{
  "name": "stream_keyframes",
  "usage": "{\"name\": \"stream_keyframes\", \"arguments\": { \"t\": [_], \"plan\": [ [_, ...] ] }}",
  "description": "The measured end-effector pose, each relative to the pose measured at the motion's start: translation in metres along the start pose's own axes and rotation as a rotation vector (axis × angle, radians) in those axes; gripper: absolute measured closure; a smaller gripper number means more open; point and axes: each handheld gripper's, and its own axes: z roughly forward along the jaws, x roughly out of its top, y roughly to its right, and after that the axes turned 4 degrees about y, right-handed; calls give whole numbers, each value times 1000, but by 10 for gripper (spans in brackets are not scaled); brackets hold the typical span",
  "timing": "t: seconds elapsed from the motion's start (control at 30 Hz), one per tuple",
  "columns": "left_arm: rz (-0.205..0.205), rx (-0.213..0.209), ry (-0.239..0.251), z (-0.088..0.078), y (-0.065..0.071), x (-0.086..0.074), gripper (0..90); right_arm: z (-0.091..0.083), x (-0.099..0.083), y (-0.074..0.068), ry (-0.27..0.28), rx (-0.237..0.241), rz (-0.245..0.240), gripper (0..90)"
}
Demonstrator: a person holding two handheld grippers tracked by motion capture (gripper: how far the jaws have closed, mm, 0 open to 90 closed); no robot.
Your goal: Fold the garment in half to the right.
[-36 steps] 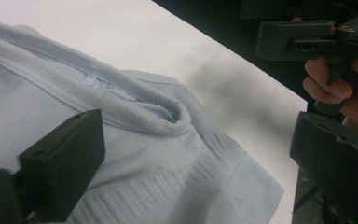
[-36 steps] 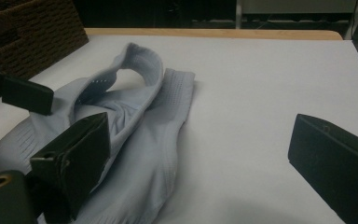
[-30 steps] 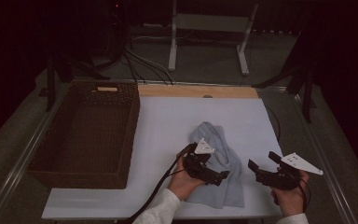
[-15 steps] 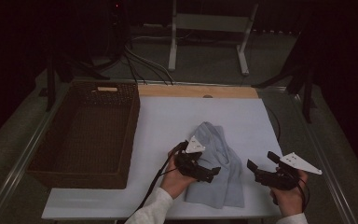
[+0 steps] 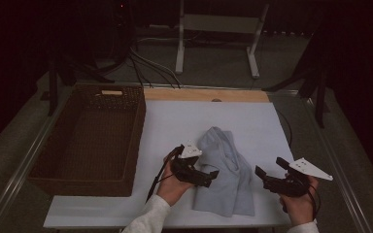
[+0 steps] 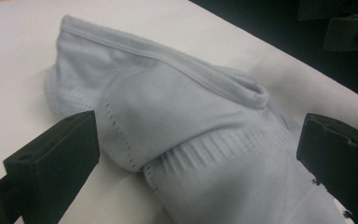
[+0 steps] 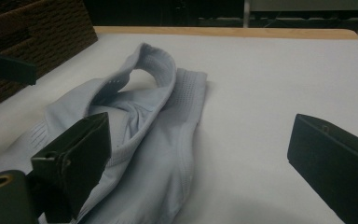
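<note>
Risk sits low centre of the high view: my left tongs point(image 5: 212, 175), open over the crumpled pale-blue garment point(image 5: 228, 170) on the counter point(image 5: 175, 116), may pinch one layer only; my right tongs point(image 5: 267, 171) gape beside it.

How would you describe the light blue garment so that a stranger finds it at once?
Start at the white table top, right of the brown wicker basket. The crumpled light blue knit garment lies near the front edge, between both claws; it is the one soft thing there.
</note>
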Motion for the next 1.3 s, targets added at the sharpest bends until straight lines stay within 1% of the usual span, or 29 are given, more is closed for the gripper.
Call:
{"name": "stream_keyframes", "arguments": {
  "t": [0.13,0.3,0.5,0.97,1.3],
  "plan": [
    [-5,13,5,-5,-5,-3,5,1,1,-1,-3,10,6,67],
    [-9,22,5,-6,-10,-5,5,4,1,-4,-9,19,0,67],
    [-7,29,10,-10,-12,-5,5,6,2,-7,-16,31,-2,67],
    [-21,40,33,-21,-18,-5,5,21,4,-21,-85,71,3,73],
    [-20,44,42,-24,-18,-5,5,35,4,-32,-135,107,-1,74]
  ]
}}
